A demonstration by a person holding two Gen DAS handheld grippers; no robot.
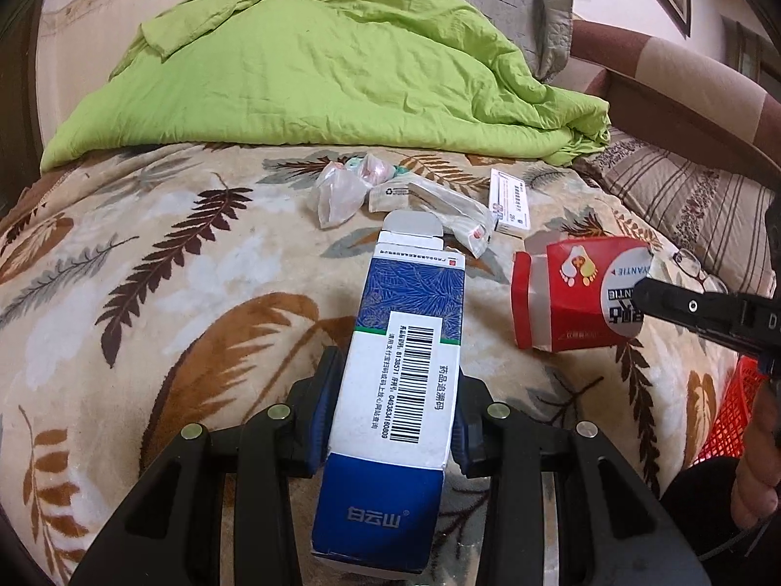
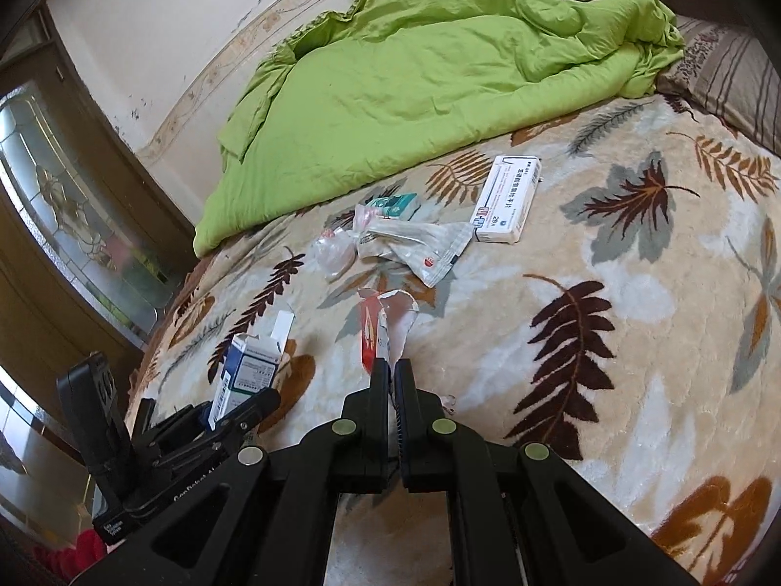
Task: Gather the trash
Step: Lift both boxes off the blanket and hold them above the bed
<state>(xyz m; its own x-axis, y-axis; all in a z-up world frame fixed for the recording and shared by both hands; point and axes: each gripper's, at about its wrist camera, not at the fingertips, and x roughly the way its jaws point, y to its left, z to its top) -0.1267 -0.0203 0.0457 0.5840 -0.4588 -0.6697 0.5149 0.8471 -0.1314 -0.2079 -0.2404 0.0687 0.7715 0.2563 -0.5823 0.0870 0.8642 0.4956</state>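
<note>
In the left wrist view my left gripper (image 1: 393,420) is shut on a blue and white medicine box (image 1: 405,332) with a barcode, held above the leaf-patterned bed. To its right a torn red carton (image 1: 561,298) hangs from my right gripper (image 1: 647,300). In the right wrist view that gripper (image 2: 392,371) is shut on the red carton's (image 2: 378,327) thin edge. The left gripper (image 2: 239,412) with the blue box (image 2: 246,371) shows at lower left. More trash lies ahead on the bed: a white pill box (image 2: 507,198), a crumpled wrapper (image 2: 420,241), a clear plastic bag (image 2: 334,254) and a teal packet (image 2: 398,205).
A green quilt (image 1: 312,73) is bunched across the far half of the bed (image 2: 634,342). A striped pillow (image 2: 732,63) lies at the far right. A red mesh basket (image 1: 732,415) stands beside the bed at right, next to a person's hand (image 1: 756,478). A wooden door (image 2: 73,219) is at left.
</note>
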